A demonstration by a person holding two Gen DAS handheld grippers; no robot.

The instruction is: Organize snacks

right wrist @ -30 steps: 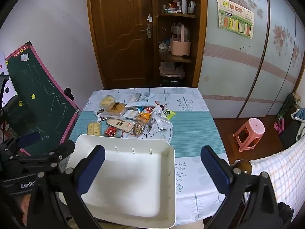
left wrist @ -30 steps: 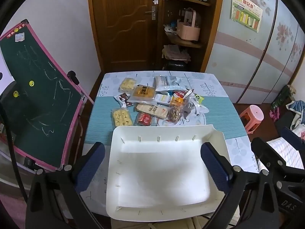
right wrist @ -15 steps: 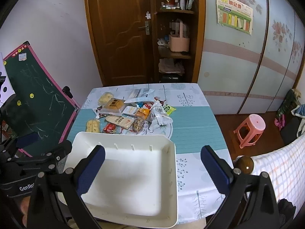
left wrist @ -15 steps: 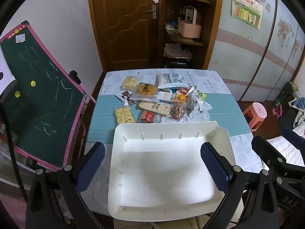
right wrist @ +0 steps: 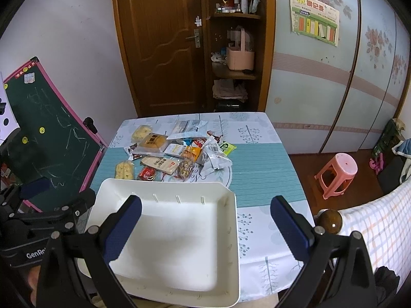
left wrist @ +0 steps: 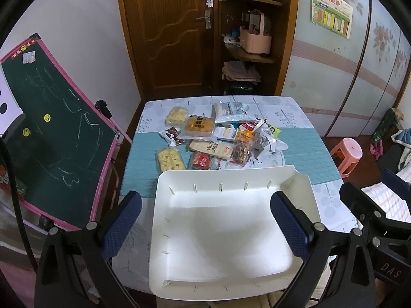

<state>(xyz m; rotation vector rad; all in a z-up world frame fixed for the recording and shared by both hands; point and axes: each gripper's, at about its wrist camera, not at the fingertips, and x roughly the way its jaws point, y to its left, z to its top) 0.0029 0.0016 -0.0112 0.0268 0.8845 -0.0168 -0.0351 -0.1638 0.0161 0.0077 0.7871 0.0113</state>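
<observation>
A heap of wrapped snacks [left wrist: 218, 140] [right wrist: 177, 154] lies mid-table on the blue-green runner: yellow cookie packs, an orange cake pack, a beige bar, a red packet and silvery bags. A large white empty tray [left wrist: 226, 231] [right wrist: 169, 238] sits at the table's near edge, just in front of the heap. My left gripper [left wrist: 205, 228] hovers open above the tray, nothing between its blue pads. My right gripper [right wrist: 205, 231] is open too, over the tray's right part. The left gripper's body [right wrist: 38, 220] shows at the left of the right wrist view.
A green chalkboard easel [left wrist: 51, 148] leans close to the table's left side. A pink stool [right wrist: 339, 172] stands on the floor to the right, near a checked cloth [right wrist: 372, 231]. Behind the table are a brown door [left wrist: 169, 33] and a corner shelf [left wrist: 251, 38].
Both cameras have drawn back and risen a little, so the table and tray sit slightly lower and smaller in view. Both grippers stay open; the snacks and tray have not moved.
</observation>
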